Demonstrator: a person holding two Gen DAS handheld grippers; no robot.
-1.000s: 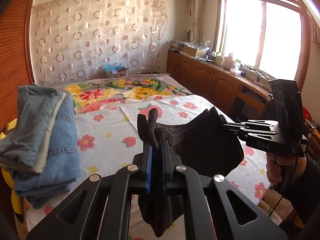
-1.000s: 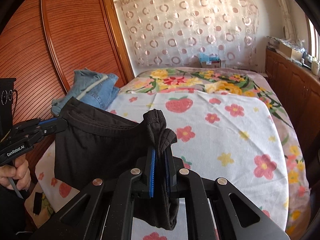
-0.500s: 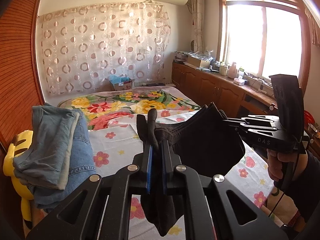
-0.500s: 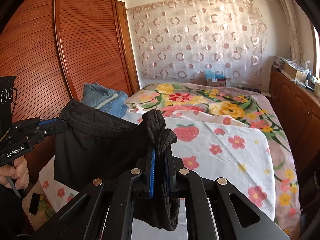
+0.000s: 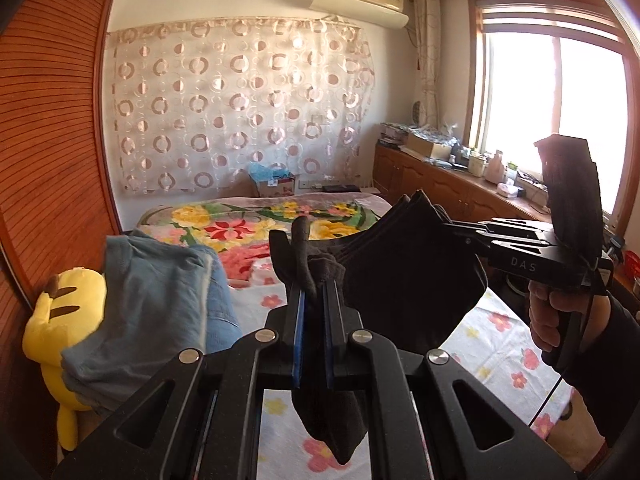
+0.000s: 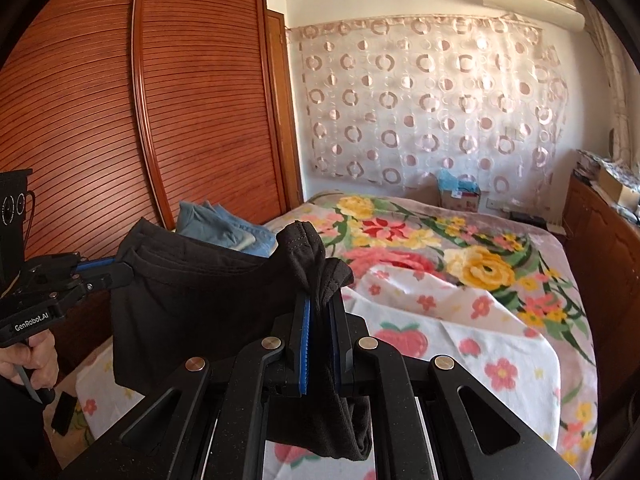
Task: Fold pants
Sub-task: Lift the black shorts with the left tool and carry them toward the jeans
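I have the dark pants (image 5: 404, 280) up in the air over the bed (image 6: 500, 332), strung between my two tongs; the left tongs (image 5: 314, 292) are pinched nearly shut on one bunched end of the top edge, cloth poking out above the blue pads and a tail hanging below; the right tongs (image 6: 320, 312) are closed the same way on the other end, with a wad of fabric drooping under them. In the left view the right tongs (image 5: 452, 226) come in from the side, level, my hand (image 5: 552, 316) wrapped round the grip below; in the right view the left tongs (image 6: 120, 272) reach in from the other side, likewise level, my other hand (image 6: 28, 360) under them. The cloth looks soft and light, a knit that sags in a shallow curve between the two holds and hangs limp below; it seems thick enough not to slip from the pads, but it will drape and crease wherever it is let down, so I judge the corners of the edge the right place to hold, kept apart to hold it taut. Both tongs tip a little downward toward the sheet; folded jeans (image 5: 152, 312) lie to one side on the bed, by a yellow toy (image 5: 68, 320).
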